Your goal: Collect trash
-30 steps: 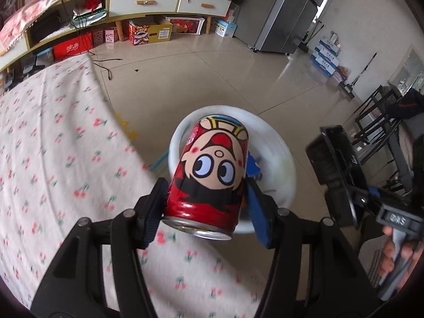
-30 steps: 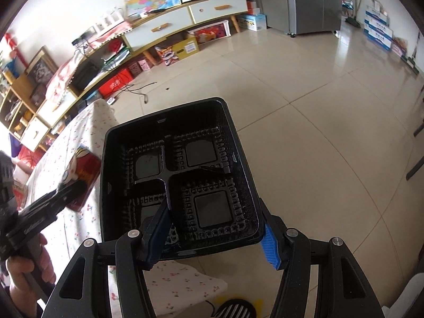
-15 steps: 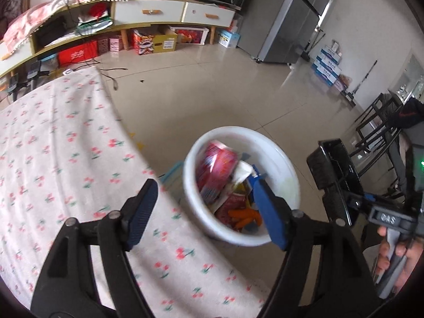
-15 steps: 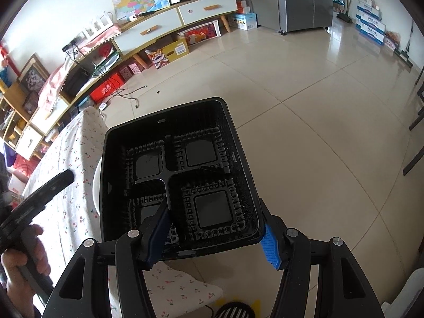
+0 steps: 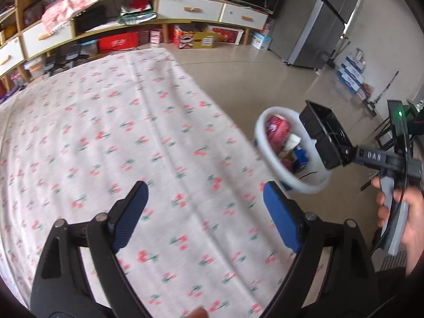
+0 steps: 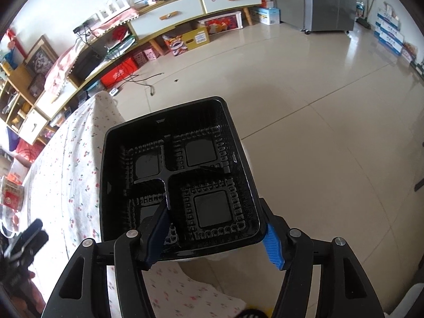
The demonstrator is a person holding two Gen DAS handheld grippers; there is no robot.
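Note:
My left gripper (image 5: 204, 188) hangs over the cherry-print tablecloth (image 5: 132, 132) with its jaws opening wide and nothing between them. Off the table's right edge stands a white bin (image 5: 304, 188). It holds a red cartoon can (image 5: 277, 129) and other wrappers. My right gripper (image 6: 216, 220) is shut on a black compartment tray (image 6: 180, 175), one finger inside and one outside its near wall, and the jaws are just starting to ease. In the left wrist view the tray (image 5: 323, 135) tilts over the bin's right side. The bin is almost hidden under the tray in the right wrist view.
The table (image 6: 74, 159) lies left of the tray, with a red and white packet (image 6: 12, 196) at its far left. A low shelf unit (image 5: 185, 10) lines the back wall and a grey fridge (image 5: 318, 26) stands to its right. Boxes (image 5: 349, 76) sit on the tiled floor.
The left gripper let the red can drop into the bin, spread its jaws and swung back over the table. The right gripper carried the tray closer, over the bin.

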